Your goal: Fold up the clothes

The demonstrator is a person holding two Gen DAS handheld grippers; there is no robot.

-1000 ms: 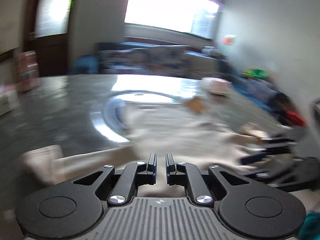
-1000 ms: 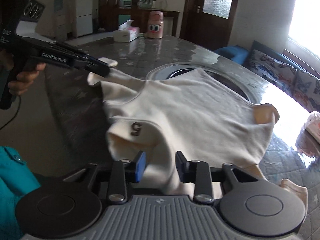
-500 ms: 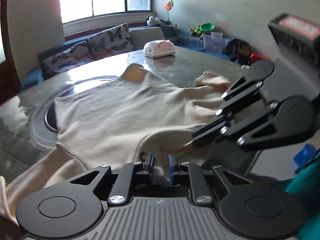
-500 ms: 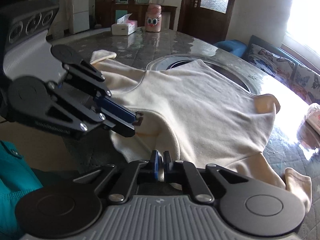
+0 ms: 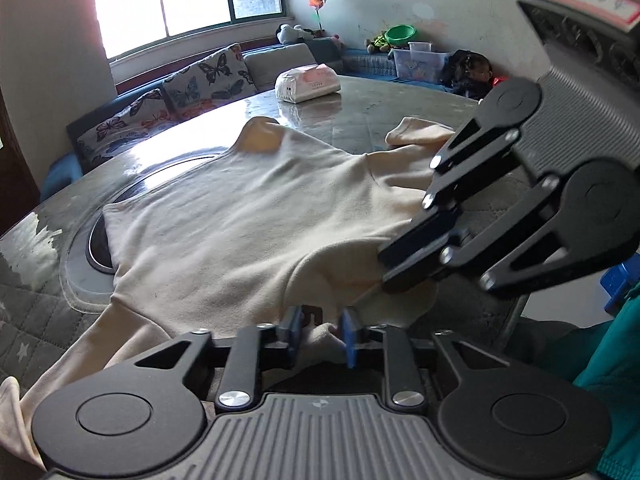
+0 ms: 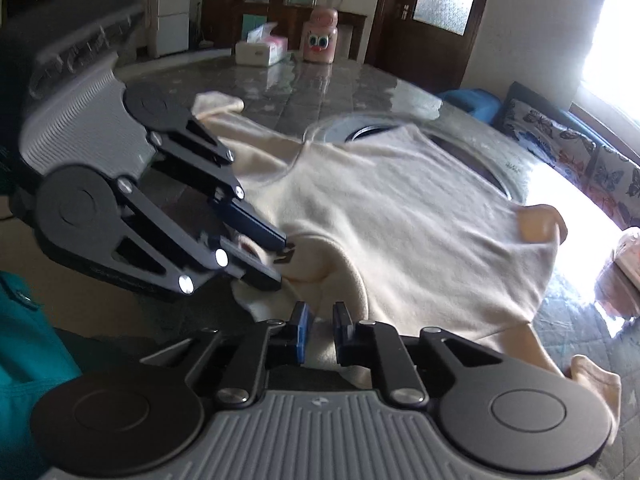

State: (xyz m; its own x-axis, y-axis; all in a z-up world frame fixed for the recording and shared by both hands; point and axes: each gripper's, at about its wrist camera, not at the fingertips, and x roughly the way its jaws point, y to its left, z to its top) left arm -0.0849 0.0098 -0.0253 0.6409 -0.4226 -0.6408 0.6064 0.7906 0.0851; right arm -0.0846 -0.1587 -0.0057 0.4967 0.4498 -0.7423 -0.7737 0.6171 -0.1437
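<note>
Across the round grey bench (image 5: 360, 120) a cream shirt (image 5: 240, 216) lies spread flat, its collar at the near edge at 6 o'clock. Left tool (image 5: 320, 330) is parted a little, with a fold of the collar cloth between its blue pads. Right tool (image 6: 319, 332) is likewise parted slightly around the shirt's edge; whether either pinches the cloth I cannot tell. A dark mark on the collar label (image 6: 285, 255) reads like "5". Toward 12 o'clock in the left view sits a tissue pack (image 5: 307, 82), its print unreadable.
</note>
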